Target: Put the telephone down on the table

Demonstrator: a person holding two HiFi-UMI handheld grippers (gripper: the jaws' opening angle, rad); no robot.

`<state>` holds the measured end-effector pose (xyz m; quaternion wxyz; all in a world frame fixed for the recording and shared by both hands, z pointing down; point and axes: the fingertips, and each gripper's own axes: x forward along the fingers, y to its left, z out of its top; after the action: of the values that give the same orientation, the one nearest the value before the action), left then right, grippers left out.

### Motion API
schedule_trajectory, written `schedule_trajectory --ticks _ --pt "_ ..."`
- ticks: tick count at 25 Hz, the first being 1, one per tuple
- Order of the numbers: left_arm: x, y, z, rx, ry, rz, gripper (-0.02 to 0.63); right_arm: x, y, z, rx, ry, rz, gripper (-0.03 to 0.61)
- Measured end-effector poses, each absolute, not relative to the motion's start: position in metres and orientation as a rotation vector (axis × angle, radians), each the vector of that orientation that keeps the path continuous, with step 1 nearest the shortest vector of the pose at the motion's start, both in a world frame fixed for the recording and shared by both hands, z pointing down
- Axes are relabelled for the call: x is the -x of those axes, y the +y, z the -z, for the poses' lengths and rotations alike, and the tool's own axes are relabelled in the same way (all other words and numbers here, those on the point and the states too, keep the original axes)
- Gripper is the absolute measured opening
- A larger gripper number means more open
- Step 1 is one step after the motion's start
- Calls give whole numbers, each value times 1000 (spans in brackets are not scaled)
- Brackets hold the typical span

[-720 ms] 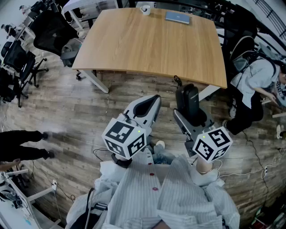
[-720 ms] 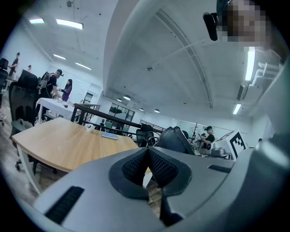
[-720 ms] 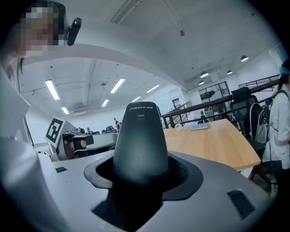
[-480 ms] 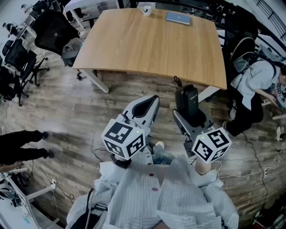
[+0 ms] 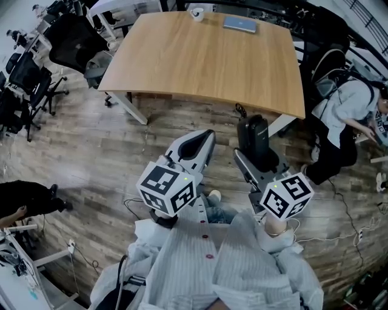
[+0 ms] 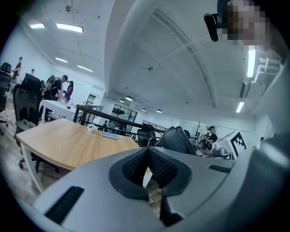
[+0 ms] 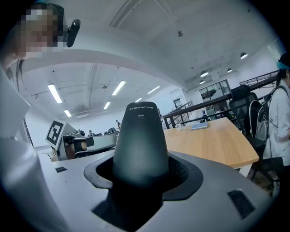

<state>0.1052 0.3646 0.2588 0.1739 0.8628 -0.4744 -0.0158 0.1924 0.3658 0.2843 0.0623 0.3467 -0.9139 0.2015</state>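
Observation:
The black telephone (image 5: 257, 136) stands upright between the jaws of my right gripper (image 5: 259, 158), which is shut on its lower part. It hangs over the wooden floor, just short of the near edge of the light wooden table (image 5: 206, 60). In the right gripper view the telephone (image 7: 140, 140) fills the middle of my right gripper (image 7: 141, 174), with the table (image 7: 213, 140) beyond it on the right. My left gripper (image 5: 203, 138) is held beside it on the left, with its pads pressed together and nothing in them. The left gripper view shows my left gripper (image 6: 147, 165) shut.
A white cup (image 5: 197, 12) and a thin blue-grey notebook (image 5: 240, 23) lie at the table's far edge. Black office chairs (image 5: 66, 42) stand to the left. A person (image 5: 345, 121) bends over at the right, beside the table's corner. Another person's legs (image 5: 30, 197) show at the left.
Both grippers and the telephone hold nearly still. The legs at the left edge have drawn back toward the left.

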Motion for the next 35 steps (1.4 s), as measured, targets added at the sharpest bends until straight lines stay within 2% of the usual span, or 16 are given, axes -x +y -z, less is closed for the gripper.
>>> schedule_trajectory --ticks 8,17,35 --pt "-124 383 -267 -2433 -1350 43 8 -210 383 -290 -1031 -2756 -611 291" --pt "-113 379 -276 -2411 -1363 45 8 -198 379 -301 -1000 -2746 -630 291" --pt "-37 256 -272 -2434 -1317 34 8 -119 261 -300 -1043 -2723 -651 291"
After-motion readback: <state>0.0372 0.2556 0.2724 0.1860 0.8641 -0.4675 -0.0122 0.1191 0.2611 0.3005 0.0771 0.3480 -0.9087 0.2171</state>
